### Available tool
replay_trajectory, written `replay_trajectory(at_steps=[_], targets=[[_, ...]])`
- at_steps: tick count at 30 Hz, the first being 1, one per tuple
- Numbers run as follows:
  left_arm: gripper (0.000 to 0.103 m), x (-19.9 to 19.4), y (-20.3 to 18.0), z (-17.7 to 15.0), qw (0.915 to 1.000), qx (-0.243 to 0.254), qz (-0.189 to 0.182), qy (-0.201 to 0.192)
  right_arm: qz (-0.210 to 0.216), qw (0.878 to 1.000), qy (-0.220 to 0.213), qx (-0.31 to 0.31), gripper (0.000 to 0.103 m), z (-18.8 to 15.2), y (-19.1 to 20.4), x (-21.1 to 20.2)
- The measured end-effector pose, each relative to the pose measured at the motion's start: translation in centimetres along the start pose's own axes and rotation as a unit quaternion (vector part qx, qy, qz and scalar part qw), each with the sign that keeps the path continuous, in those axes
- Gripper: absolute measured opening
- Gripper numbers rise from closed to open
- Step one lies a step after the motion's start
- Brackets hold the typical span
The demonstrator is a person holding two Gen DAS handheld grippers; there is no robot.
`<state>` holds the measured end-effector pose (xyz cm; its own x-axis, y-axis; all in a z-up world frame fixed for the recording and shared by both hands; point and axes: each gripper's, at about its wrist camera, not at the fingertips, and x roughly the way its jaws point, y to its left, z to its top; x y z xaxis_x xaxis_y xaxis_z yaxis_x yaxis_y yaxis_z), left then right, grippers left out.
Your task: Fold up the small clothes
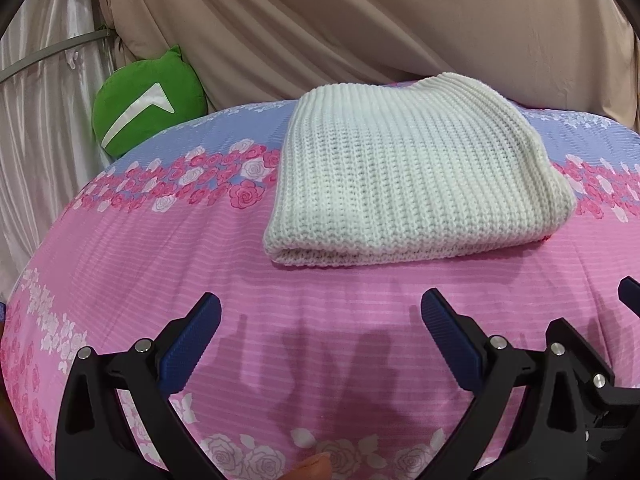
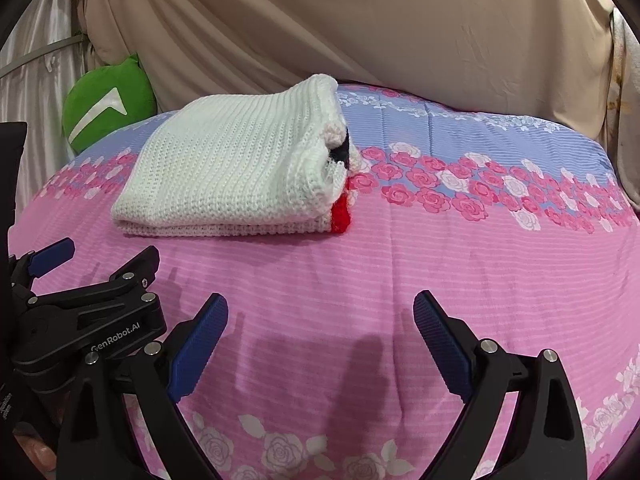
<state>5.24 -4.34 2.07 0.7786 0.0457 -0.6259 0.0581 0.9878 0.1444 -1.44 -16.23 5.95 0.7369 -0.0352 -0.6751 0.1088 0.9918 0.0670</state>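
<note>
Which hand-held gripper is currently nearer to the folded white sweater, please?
Left, slightly. The left hand-held gripper sits open almost straight in front of the folded white sweater; the right hand-held gripper is open too, but offset towards the sweater's right end.

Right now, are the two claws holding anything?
Left gripper: open, holding nothing.
Right gripper: open, holding nothing.
The folded white knitted sweater lies untouched.

A home bedroom: a bed [image 1: 280, 340] spread with a pink and blue rose-print sheet, beige drapes [image 1: 360, 20] hanging behind, a green plush cushion [image 1: 148, 100] at its edge.
</note>
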Motion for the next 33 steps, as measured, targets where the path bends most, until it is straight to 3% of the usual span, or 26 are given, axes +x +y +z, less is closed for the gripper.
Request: replay_trajectory(at_steps=[33], targets=[[0.098,0.17,-0.44,-0.27,0.9996,0.005,0.027,0.007,-0.025,1.0,0.006,0.0,0.092,0.15,0.34,-0.02]])
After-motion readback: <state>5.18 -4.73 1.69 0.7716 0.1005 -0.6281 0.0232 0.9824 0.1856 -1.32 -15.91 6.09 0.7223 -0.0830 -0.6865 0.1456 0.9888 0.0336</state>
